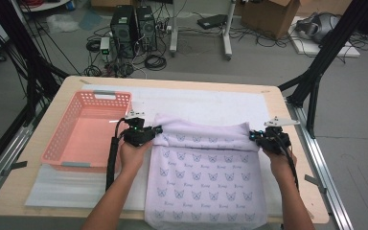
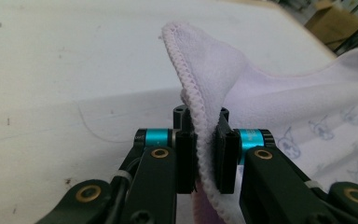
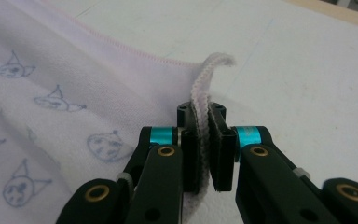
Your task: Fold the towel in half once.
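Observation:
A pale lilac towel (image 1: 203,177) printed with small blue cat faces lies on the white table cover, its near end hanging over the table's front edge. My left gripper (image 1: 155,130) is shut on the towel's far left corner (image 2: 191,79), whose stitched hem runs up between the pads. My right gripper (image 1: 255,136) is shut on the far right corner (image 3: 204,93), the hem pinched between its jaws. The far edge of the towel is lifted and stretched between the two grippers, with a fold of cloth (image 1: 201,136) beneath it.
A pink plastic basket (image 1: 57,151) stands empty at the left of the table, close to my left hand. White table cover (image 1: 206,103) lies bare beyond the towel. Black frame posts stand at both sides, and computers and cables sit on the floor behind.

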